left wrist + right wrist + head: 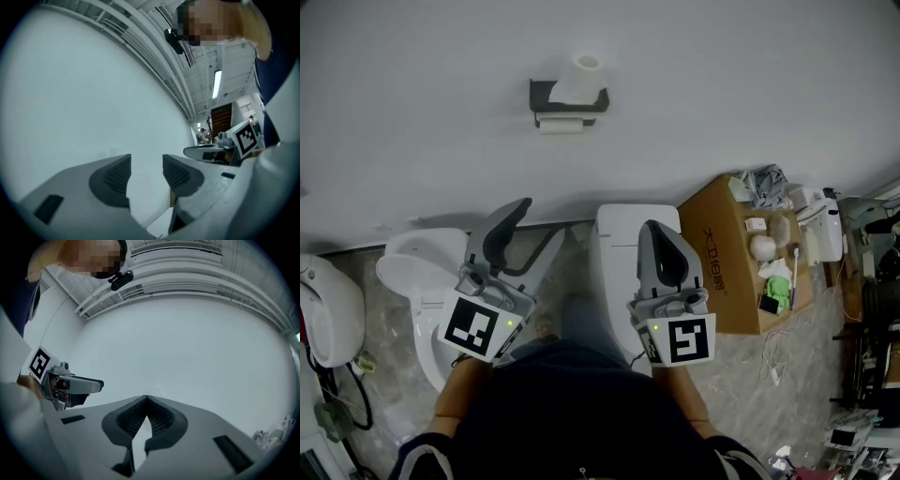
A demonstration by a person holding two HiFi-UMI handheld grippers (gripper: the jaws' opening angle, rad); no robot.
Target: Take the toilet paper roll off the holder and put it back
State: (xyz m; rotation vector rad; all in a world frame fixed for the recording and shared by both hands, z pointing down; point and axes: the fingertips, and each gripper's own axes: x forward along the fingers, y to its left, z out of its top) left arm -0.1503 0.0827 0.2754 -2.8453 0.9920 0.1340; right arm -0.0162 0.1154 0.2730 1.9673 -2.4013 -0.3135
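1. White wall (441, 112): bare, no writing on it.
2. Toilet (623, 239) below, between the grippers.
3. Cardboard box (722, 248) on the right: dark printed characters on its side, too small to read.
4. Left gripper (146, 161): jaws parted, nothing between them. Right gripper (146, 399): tips pressed together, empty.
5. Dark holder (542, 94), high on the wall, well apart from both grippers.
6. Toilet paper roll (561, 124) hangs under the holder, long axis sideways along the wall.
7. Spare roll (586, 77) stands on top, core upward.

Dim, flat, bluish light throughout — a ceiling tube (216, 83) glowed; both gripper views bulged fisheye, corners black.
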